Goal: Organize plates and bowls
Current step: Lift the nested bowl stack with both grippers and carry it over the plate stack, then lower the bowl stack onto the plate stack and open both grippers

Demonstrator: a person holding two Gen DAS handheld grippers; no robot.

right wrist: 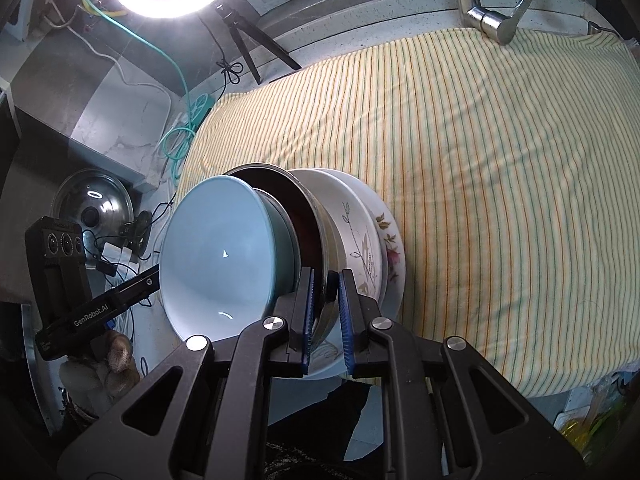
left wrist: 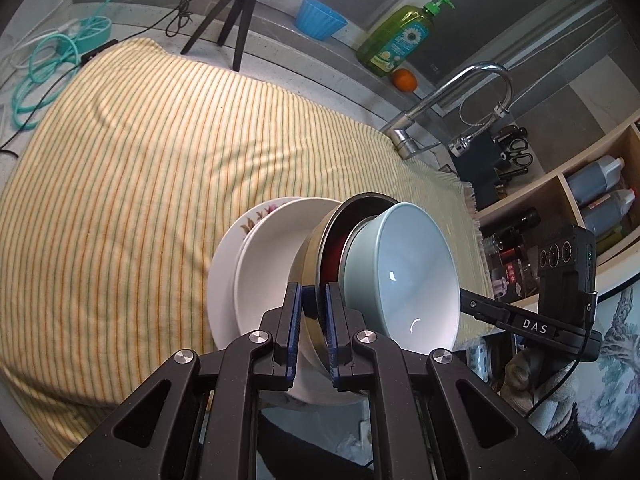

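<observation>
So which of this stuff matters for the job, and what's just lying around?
Job: blue bowl, metal bowl, white plate, floral plate, left claw, right claw.

Lying about: soap bottle, orange, tripod, blue cup, tap, pot lid.
</observation>
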